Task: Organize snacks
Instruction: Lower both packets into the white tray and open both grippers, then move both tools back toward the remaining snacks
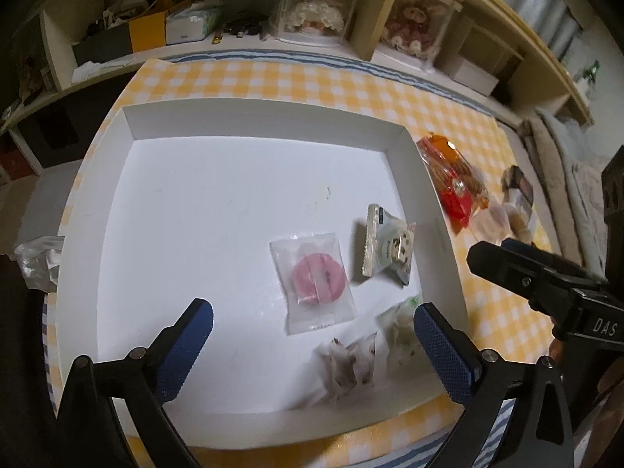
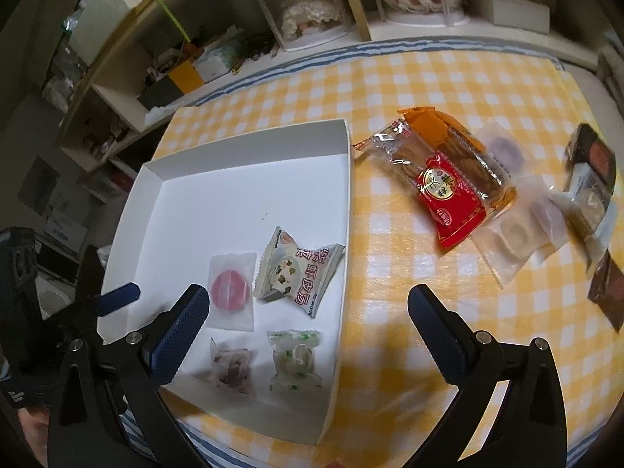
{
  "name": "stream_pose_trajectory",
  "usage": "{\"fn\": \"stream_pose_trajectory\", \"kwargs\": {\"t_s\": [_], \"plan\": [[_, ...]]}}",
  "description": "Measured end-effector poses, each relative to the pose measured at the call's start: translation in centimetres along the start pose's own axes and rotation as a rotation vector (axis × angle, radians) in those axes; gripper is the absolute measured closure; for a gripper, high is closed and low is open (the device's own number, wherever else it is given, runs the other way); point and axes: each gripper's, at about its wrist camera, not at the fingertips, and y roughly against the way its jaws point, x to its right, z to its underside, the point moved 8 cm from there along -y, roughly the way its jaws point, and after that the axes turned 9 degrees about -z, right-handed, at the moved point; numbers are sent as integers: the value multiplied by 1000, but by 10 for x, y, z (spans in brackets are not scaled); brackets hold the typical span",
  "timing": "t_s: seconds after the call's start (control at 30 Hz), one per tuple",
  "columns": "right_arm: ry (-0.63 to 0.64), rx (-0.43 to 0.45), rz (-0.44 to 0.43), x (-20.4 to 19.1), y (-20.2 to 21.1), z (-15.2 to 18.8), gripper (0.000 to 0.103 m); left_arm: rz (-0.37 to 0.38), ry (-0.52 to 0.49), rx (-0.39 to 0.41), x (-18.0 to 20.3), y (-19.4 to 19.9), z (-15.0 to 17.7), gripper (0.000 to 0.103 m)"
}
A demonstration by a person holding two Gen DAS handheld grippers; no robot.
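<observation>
A: Nearest the cameras, what are the two tools doing?

B: The left gripper (image 1: 314,321) is hovering with its jaws spread wide over the near right corner of the white box (image 1: 265,117), nothing between them. The right gripper (image 2: 308,308) is hanging just as wide, straddling the box's right wall, and it is pinching nothing either.

A: And what is lying inside the box?

B: Four small packets are sitting in its near right part. At the near wall a clear packet with brown bits (image 2: 230,366) is lying beside a green-speckled packet (image 2: 294,360). Just beyond them a pink disc in a clear wrapper (image 2: 231,289) is resting next to a white pouch with printed characters (image 2: 290,269).

A: What is waiting outside the box?

B: Farther out on the yellow-checked tabletop (image 2: 390,78), toward its right edge, a red and orange biscuit pack (image 2: 448,179) is lying just beside the box's far right corner. Frosted packets (image 2: 518,230) are touching it on its right, and dark wrapped bars (image 2: 596,163) are lying nearest the right edge.

A: And past the tabletop?

B: A shelf (image 1: 366,11) is holding boxed dolls (image 1: 316,4).
</observation>
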Motion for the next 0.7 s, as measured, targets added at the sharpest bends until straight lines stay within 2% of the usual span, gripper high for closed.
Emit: {"fn": "stream_pose_trajectory", "kwargs": {"t_s": [0.3, 0.7], "plan": [[38, 6, 15, -8, 14, 3, 0, 0, -5, 39, -4, 23, 3, 0], [106, 47, 56, -10, 58, 4, 0, 7, -23, 105, 3, 61, 10, 0]]}}
